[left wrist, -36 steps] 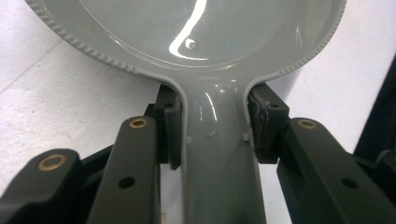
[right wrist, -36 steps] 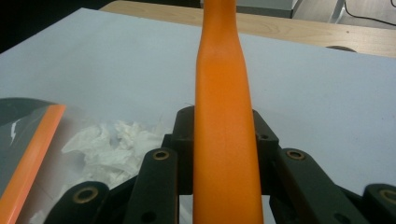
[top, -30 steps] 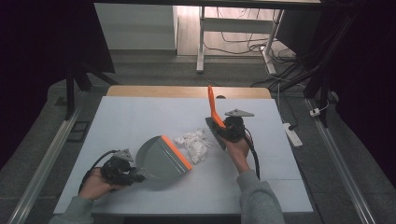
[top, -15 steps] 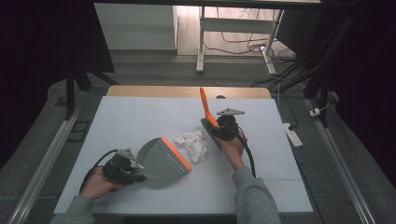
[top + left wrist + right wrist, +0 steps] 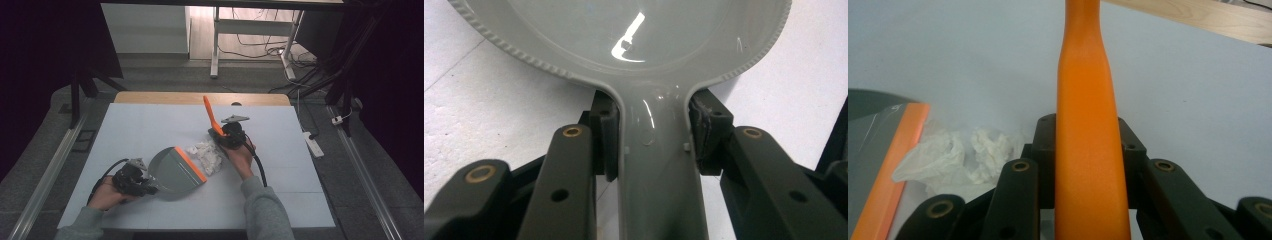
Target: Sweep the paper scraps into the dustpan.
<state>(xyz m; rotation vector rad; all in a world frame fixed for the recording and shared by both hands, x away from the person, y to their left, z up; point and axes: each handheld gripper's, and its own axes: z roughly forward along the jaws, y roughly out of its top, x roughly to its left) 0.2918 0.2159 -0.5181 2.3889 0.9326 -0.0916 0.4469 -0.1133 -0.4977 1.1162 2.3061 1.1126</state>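
Crumpled white paper scraps are lying in a loose pile on the pale tabletop, and everything else is gathering around that pile. Grey dustpan is sitting just beside the pile on the person's left, its orange lip facing the scraps and looking close to touching the nearest of them. Left gripper is clamping the dustpan's grey handle; in the left gripper view both jaws are pressing against the handle's sides just below the pan's bowl. Right gripper is working on the far side of the pile from the dustpan, jaws closed around an orange handle that is rising upward and tilting away from the person. Whatever head that tool has is hidden behind the gripper, so I am only guessing it is a small brush. Judging by the layout, a sweep-up is set up but hardly begun: the pan looks empty, and all the scraps are lying on the table.
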